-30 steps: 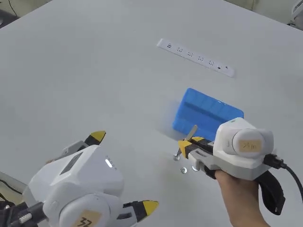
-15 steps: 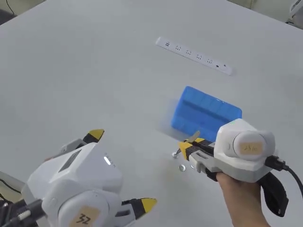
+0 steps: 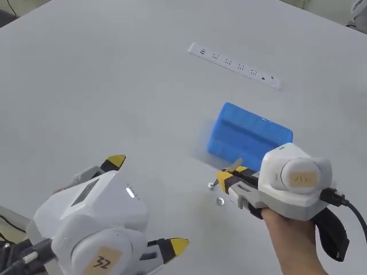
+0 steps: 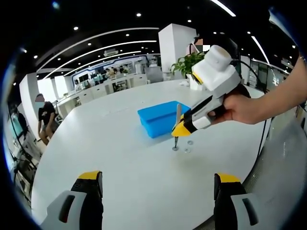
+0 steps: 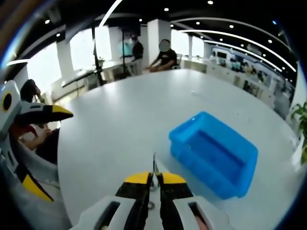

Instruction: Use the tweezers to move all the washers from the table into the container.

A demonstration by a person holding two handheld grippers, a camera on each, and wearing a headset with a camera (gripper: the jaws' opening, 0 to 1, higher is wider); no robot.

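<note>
The right hand-held gripper (image 5: 154, 178) has its jaws pinched on thin tweezers (image 5: 154, 165), which point out over the white counter (image 5: 120, 120). A blue container (image 5: 213, 153) sits just right of them.

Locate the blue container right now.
Head view: the container sits right of centre, between the power strip beyond it and the right tool, shut on tweezers, just in front; a washer lies by that tool.
</note>
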